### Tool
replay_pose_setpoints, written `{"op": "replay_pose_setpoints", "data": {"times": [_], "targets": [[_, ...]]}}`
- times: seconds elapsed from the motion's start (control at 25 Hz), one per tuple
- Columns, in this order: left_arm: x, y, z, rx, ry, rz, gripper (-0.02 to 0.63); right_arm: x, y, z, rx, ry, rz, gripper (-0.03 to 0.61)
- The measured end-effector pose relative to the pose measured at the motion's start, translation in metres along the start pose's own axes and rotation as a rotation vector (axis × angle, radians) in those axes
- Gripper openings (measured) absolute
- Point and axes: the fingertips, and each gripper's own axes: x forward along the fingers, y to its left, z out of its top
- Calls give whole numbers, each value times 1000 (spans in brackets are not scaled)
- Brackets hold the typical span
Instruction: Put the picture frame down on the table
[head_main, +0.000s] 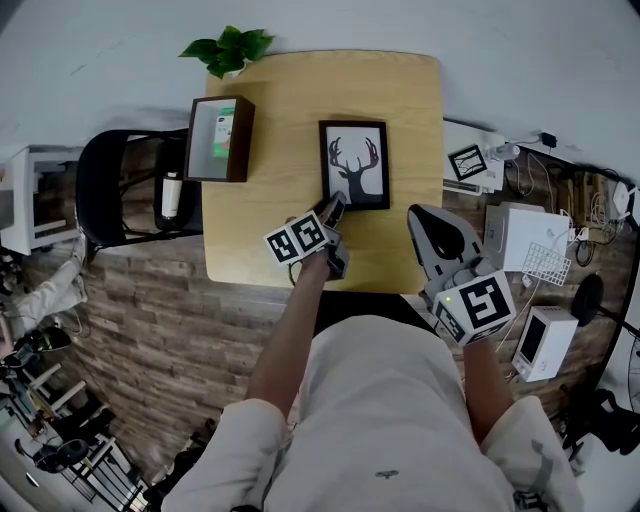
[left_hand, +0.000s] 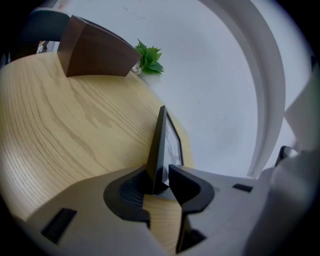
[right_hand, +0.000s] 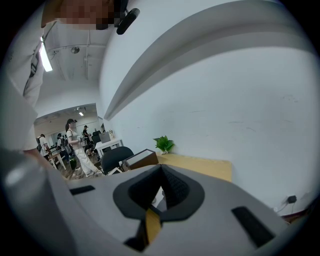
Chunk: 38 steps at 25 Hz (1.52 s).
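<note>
Wooden table (head_main: 290, 100) bore picture frame (head_main: 354, 165) flat; left gripper (left_hand: 160, 175) jaws slack astride frame's corner, load evidently resting. Right gripper (right_hand: 159, 175) closed, empty, idle.

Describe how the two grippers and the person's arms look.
The left gripper and right gripper are light grey plastic with black ribbed pads. Each carries a white cube with black square markers: the left cube, the right cube with a small green light beside it. The person wears a pale short-sleeved top.
</note>
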Motion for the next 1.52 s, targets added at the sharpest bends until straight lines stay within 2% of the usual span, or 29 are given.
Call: {"op": "replay_pose_setpoints", "data": {"times": [0.16, 0.32, 0.68, 1.0, 1.2, 1.52], "targets": [[0, 4, 0, 147, 11, 77, 135, -1, 0, -2, -8, -4, 6, -2], [0, 9, -3, 196, 24, 110, 144, -3, 1, -2, -1, 3, 2, -2], [1, 17, -6, 231, 50, 162, 160, -5, 3, -5, 2, -2, 11, -2], [2, 17, -6, 267, 53, 175, 164, -6, 6, -6, 3, -1, 14, -2], [1, 18, -5, 336, 47, 209, 175, -6, 7, -5, 1, -2, 16, -2], [-2, 18, 2, 305, 32, 184, 176, -4, 10, -6, -1, -3, 19, -2]]}}
